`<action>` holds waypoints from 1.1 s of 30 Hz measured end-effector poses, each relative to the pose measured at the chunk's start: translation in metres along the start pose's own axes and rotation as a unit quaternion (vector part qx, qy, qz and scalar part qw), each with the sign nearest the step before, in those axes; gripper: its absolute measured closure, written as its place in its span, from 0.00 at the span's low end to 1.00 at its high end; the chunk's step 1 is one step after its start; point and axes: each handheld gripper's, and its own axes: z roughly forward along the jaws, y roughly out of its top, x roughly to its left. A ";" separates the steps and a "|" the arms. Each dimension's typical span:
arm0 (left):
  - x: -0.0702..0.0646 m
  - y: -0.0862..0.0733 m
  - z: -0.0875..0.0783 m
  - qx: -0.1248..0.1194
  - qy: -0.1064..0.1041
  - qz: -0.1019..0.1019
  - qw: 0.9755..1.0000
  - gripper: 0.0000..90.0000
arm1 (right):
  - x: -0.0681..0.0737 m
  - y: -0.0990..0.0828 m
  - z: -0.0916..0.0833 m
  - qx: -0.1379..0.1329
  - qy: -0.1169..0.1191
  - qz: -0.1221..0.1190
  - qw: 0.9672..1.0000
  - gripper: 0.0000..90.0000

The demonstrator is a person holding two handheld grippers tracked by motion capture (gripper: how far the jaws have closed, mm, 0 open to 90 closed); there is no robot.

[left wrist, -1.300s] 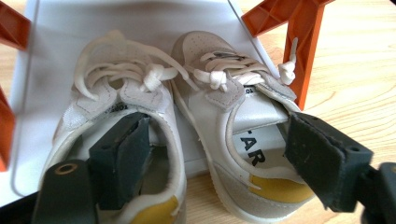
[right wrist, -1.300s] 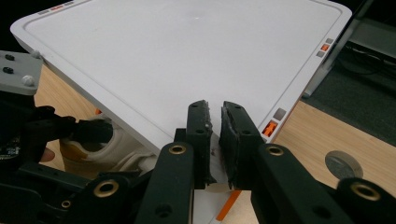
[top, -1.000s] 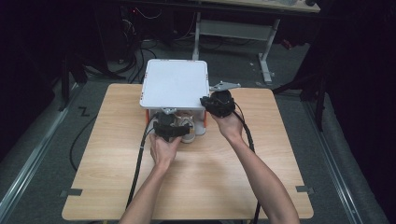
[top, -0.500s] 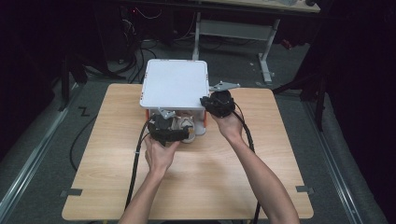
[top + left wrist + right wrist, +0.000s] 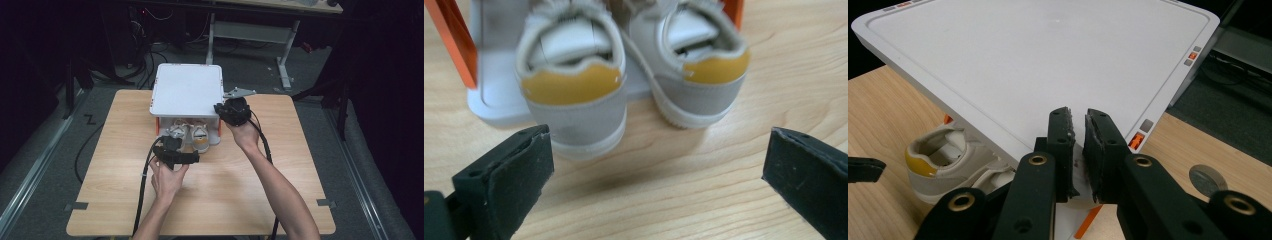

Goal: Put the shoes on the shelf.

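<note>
The left hand-held gripper [image 5: 659, 165], jaws just opening wide and empty, hovers behind the pair of shoes [image 5: 629, 80] poking from the white box [image 5: 187, 90] on the tabletop [image 5: 240, 185], while the right hand-held gripper [image 5: 1078, 150] pinches the box's lid edge.

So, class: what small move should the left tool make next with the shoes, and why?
Probably nudge the shoes deeper onto the box's tray. The left tool, its jaws just opened with nothing between them, sits behind heels that overhang the tray's edge, while the right tool holds the lid up.
</note>
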 end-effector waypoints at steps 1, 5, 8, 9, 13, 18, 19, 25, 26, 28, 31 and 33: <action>-0.001 0.000 0.002 0.001 0.001 0.000 1.000 0.00 | 0.000 0.000 0.000 0.000 0.000 0.000 1.000 0.91; -0.006 0.001 0.008 0.003 -0.005 -0.006 1.000 0.00 | 0.000 0.000 0.000 0.000 0.000 0.000 1.000 0.91; -0.008 0.004 0.014 0.007 -0.002 -0.014 1.000 0.01 | 0.000 0.000 0.000 -0.001 -0.001 0.000 1.000 0.91; -0.009 0.005 0.016 0.008 0.002 -0.015 1.000 0.01 | 0.000 0.000 0.000 -0.001 -0.001 0.000 1.000 0.91; -0.012 0.008 0.021 0.005 0.018 -0.015 1.000 0.01 | 0.001 0.000 0.000 -0.001 -0.003 -0.002 1.000 0.91; -0.013 0.011 0.027 -0.002 0.052 -0.008 0.999 0.08 | 0.001 -0.001 0.000 -0.002 -0.004 -0.002 1.000 0.91; -0.013 0.013 0.029 -0.003 0.059 -0.007 0.998 0.10 | 0.001 -0.001 0.000 -0.002 -0.004 -0.002 1.000 0.91; -0.009 0.018 0.036 -0.011 0.062 0.002 0.998 0.19 | 0.001 -0.001 0.000 -0.003 -0.004 -0.003 1.000 0.91; -0.007 0.020 0.037 -0.014 0.061 0.003 0.998 0.20 | 0.002 -0.001 0.000 -0.003 -0.005 -0.003 1.000 0.91; -0.004 0.022 0.039 -0.017 0.061 -0.001 0.998 0.23 | 0.002 -0.001 0.000 -0.003 -0.005 -0.004 1.000 0.91; 0.001 0.027 0.044 -0.020 0.059 -0.004 0.998 0.27 | 0.002 -0.001 0.000 -0.003 -0.005 -0.004 1.000 0.91; 0.004 0.030 0.048 -0.020 0.064 -0.005 0.998 0.29 | 0.002 -0.001 0.000 -0.003 -0.006 -0.005 1.000 0.91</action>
